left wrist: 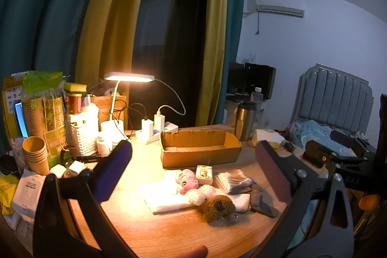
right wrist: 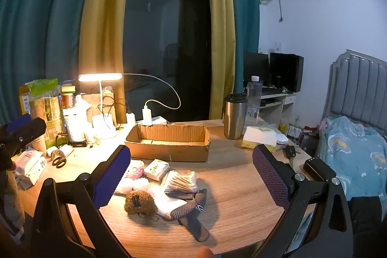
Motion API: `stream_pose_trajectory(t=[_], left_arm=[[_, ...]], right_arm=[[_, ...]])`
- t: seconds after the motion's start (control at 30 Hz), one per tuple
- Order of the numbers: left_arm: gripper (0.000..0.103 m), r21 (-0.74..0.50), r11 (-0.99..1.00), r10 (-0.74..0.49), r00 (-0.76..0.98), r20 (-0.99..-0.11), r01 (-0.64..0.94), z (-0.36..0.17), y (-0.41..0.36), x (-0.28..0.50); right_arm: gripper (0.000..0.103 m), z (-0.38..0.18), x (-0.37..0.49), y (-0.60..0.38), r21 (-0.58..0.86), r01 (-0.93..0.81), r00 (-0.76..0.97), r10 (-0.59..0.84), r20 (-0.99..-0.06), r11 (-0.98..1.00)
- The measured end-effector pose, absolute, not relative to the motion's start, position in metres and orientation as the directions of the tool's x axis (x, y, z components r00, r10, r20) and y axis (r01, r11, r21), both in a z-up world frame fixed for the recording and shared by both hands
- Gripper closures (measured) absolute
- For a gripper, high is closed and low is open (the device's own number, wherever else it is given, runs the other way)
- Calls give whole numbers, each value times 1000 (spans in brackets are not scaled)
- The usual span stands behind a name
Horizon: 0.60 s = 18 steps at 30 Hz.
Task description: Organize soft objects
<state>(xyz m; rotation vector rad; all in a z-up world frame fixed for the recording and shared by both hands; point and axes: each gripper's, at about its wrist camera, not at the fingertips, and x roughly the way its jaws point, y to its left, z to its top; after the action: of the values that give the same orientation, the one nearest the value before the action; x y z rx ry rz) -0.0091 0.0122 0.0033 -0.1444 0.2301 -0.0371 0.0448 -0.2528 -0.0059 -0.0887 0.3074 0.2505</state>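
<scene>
Since neither claw holds anything, the coming move turns on how the pile lies from each.

Pile: brown fuzzy plush toy [right wrist: 140, 202], pink plush toy [left wrist: 188, 181], clear bag of cotton swabs [right wrist: 180, 181] and dark dotted fabric sock [right wrist: 191, 217], clustered on white cloths near the front edge of the wooden desk [right wrist: 232, 187].

Destination (judged): open brown cardboard box [right wrist: 169, 144], just behind the pile, toward the desk's back edge.

Direction from right gripper [right wrist: 191, 173]: pile ahead and below, left of centre.

Direction from left gripper [left wrist: 196, 175]: pile ahead, near centre.

Long axis: the sock runs diagonally, front-right to back-left.

Nearer hand: cannot tell.

Claw state: both spread fully wide, empty.

Pose: both tilted slightly downward, above the front edge.
</scene>
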Motion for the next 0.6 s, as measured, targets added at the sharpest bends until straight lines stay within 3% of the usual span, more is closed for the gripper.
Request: stream_pose_trajectory(t=[0.6], left_arm=[[1,-113,994,-35,972,-232,9,3,8,-9]], right_arm=[[1,-8,46,-247,-64,-264,919,230,-320,962]])
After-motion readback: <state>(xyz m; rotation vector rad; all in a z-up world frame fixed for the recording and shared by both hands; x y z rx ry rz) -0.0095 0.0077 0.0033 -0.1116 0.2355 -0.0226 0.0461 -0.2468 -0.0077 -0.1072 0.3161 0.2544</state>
